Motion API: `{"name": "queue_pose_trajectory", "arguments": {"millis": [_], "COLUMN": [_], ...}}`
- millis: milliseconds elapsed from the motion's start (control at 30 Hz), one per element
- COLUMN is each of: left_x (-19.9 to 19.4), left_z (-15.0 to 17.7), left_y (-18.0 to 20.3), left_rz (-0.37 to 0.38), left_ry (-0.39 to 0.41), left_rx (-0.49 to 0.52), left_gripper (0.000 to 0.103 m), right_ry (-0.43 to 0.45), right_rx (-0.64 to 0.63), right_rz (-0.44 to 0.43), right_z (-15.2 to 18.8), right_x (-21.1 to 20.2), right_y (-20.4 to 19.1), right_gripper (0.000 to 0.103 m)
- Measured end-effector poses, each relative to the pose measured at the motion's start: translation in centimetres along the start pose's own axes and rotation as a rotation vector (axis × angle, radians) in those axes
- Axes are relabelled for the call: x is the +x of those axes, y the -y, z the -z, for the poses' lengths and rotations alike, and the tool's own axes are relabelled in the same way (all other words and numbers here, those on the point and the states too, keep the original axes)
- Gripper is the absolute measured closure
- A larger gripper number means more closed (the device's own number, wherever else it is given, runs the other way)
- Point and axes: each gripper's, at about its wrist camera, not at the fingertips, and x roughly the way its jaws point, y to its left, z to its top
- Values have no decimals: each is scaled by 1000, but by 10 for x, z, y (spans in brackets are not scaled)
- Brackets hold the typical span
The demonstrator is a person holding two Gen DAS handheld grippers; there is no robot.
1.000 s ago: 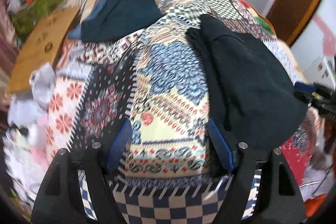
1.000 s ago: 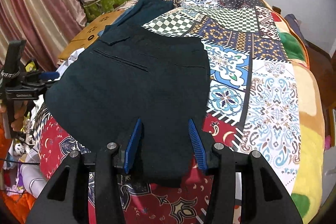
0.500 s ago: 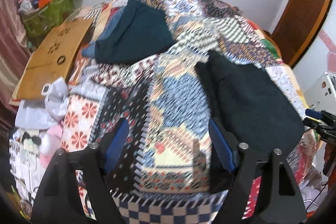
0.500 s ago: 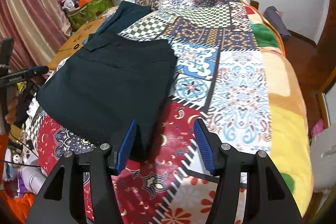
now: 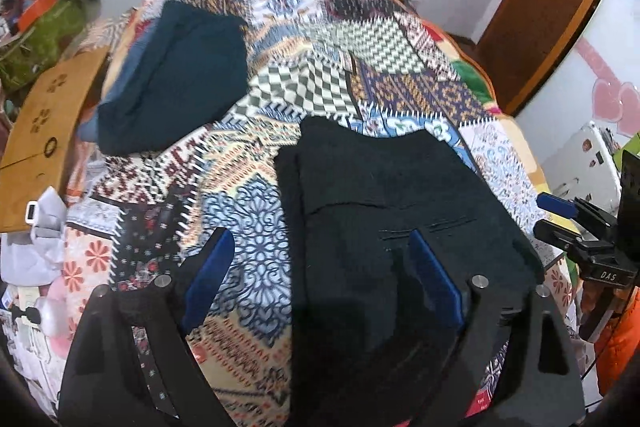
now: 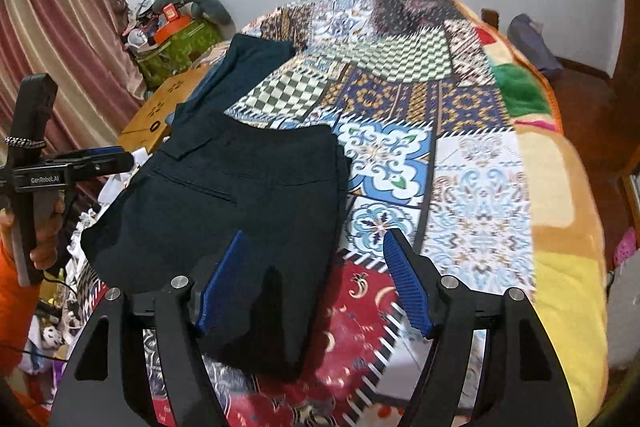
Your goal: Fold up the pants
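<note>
Dark navy pants (image 6: 240,195) lie folded flat on the patchwork bedspread (image 6: 460,179); they also show in the left wrist view (image 5: 384,211). My left gripper (image 5: 320,279) is open and empty, above the pants' near left edge. My right gripper (image 6: 316,279) is open and empty, above the pants' near right corner. My left gripper also shows at the left of the right wrist view (image 6: 92,163). My right gripper shows at the right edge of the left wrist view (image 5: 576,223).
A second folded dark garment (image 5: 180,75) lies at the bed's far left, over a blue one. A wooden board (image 5: 40,123) and a cluttered green box (image 6: 176,43) stand left of the bed. A brown door (image 5: 544,7) is at the right.
Both grippers have pulled back and up from the pants. The left one swung right, so the pants now lie under it. Both stay open.
</note>
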Motion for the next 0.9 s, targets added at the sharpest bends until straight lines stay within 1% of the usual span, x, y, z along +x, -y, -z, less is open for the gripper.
{"name": "queue_pose_trajectory", "arguments": {"millis": [100,200,300,367,500,533,600,667,733,767,833,867,900], "left_x": [20,34,46,54,63,65,68,71,72,72,70,68,64], "left_z": [-3,-5,-6,-7,-12,-14,-15,-18,-19,-20,-21,-22,-23], "left_y": [-4,-8,-11,-11,-7,-6,-5,-1,5,7,6,4,2], "left_rz": [27,53,105,145,179,192,220,255,247,241,241,238,222], "left_ry": [-60,-103,-147,-181,-204,-210,-219,-230,-229,-227,-218,-211,-200], "left_rx": [-28,-55,-84,-102,-110,-112,-120,-112,-92,-86,-94,-101,-106], "left_gripper": [14,14,14,14,14,14,14,14,15,18,26,35,47], "right_ry": [-46,-107,-132,-155,-196,-200,-213,-224,-233,-240,-240,-236,-233], "right_rx": [10,53,123,156,196,200,201,204,213,220,212,204,197], "right_rz": [-23,-57,-126,-172,-250,-260,-283,-309,-348,-353,-353,-348,-343], "right_z": [-1,2,2,0,-4,-5,-7,-9,-12,-13,-17,-17,-19], "right_x": [18,41,52,59,71,73,76,79,82,83,83,82,81], "right_y": [3,11,20,25,31,32,31,30,31,31,28,26,25], "right_gripper": [35,35,31,31,28,27,27,33,45,46,55,57,61]}}
